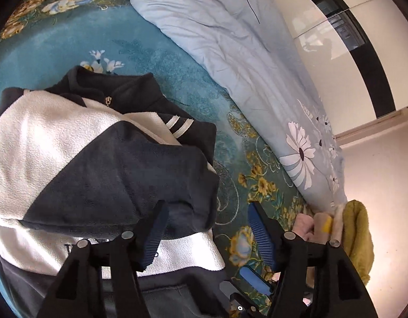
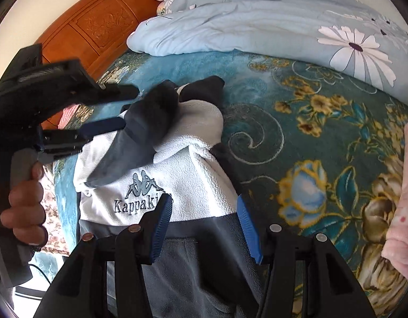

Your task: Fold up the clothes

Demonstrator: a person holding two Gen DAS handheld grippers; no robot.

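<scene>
While both tools hang over the bed, the right gripper (image 2: 204,228) gapes wide above the fleece jacket (image 2: 164,169), and the left gripper (image 1: 206,228), jaws also spread, hovers at its dark sleeve (image 1: 124,169). Jacket lies on the teal floral blanket (image 2: 296,122), the blue duvet (image 1: 230,53) beyond.

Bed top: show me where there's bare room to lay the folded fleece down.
Best patch: the teal floral blanket between the fleece jacket and the rolled blue duvet. Crowded: the pink garment at the right edge, the yellow-green cloth by the duvet's end, and the jacket's left side, where the left claw hovers.
</scene>
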